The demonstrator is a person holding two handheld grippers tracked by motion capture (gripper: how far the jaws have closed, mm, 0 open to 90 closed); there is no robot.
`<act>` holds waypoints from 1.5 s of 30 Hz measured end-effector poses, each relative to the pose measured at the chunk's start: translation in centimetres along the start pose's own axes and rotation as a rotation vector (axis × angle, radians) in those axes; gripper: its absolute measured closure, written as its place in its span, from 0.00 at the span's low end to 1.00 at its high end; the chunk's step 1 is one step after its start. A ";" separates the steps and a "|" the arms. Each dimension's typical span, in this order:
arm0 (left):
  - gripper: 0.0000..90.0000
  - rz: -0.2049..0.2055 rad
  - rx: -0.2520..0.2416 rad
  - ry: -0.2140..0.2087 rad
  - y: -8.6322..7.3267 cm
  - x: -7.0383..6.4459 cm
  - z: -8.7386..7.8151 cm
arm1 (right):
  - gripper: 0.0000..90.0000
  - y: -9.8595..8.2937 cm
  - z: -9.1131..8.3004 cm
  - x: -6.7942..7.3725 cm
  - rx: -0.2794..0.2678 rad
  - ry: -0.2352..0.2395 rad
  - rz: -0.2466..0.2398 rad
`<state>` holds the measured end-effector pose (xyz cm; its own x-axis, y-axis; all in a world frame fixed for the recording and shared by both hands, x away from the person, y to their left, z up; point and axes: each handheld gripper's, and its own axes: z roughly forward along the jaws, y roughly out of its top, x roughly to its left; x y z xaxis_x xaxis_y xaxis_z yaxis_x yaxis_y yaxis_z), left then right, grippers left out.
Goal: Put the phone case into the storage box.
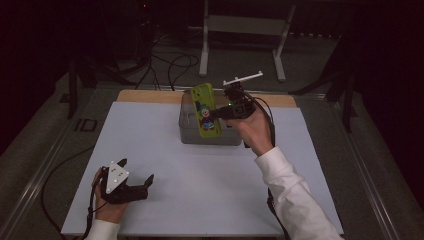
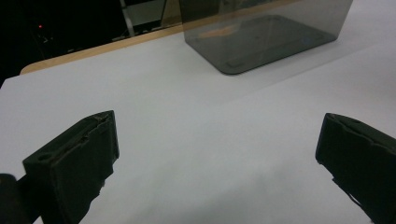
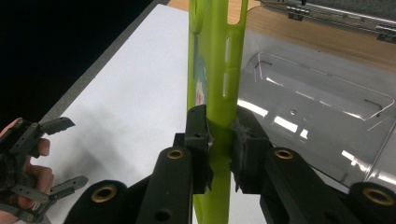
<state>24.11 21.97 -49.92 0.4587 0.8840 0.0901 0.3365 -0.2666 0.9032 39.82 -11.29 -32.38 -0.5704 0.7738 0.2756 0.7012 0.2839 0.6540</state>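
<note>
Right gripper (image 1: 216,114) is clamped tight on a lime-green phone case (image 1: 206,110), jaws pinching its thin edge from both sides; in the right gripper view the case (image 3: 217,70) stands upright on edge between the pads (image 3: 198,140), side cutouts showing, a bit of the cartoon print visible on its left face. In the high view the case is held up over a smoky clear plastic box (image 1: 190,132), cartoon clown side facing the camera, top tilted slightly toward the bench's far edge. The box sits on the white sheet (image 1: 200,185) near the middle of the bench's far edge, wooden strip (image 1: 150,96) of the bench showing just behind it. Cannot tell whether the case bottom touches the box or hangs clear of it. Right hand (image 1: 255,130) in a white sleeve (image 1: 295,200) comes in from the near right corner. Left gripper (image 1: 136,177) rests low near the near left corner of the sheet, jaws spread wide apart, nothing between them; the left gripper view shows both pads (image 2: 79,158) far apart over bare white sheet (image 2: 210,140), box (image 2: 266,37) well ahead toward the far edge. Left hand (image 1: 107,207) grips its handle, grey three-cornered plate on top. Metal stand legs (image 1: 245,30) on the floor beyond the bench, room dark.
</note>
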 end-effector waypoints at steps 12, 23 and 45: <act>0.00 0.003 0.000 0.001 0.0 0.0 0.0 | 0.87 1.5 0.5 -0.4 0.034 -0.038 0.018; 0.00 0.000 -0.001 0.000 0.0 0.0 0.0 | 0.87 2.3 1.2 -1.4 0.061 -0.076 0.049; 0.00 -0.003 -0.006 -0.002 0.0 0.0 -0.1 | 0.87 2.9 2.9 -4.1 0.087 -0.175 0.121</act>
<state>24.08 22.01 -49.89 0.4593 0.8840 0.0864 0.3331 -0.2617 0.9058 45.45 -11.92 -33.64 -0.4022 0.8894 0.2174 0.7986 0.2247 0.5584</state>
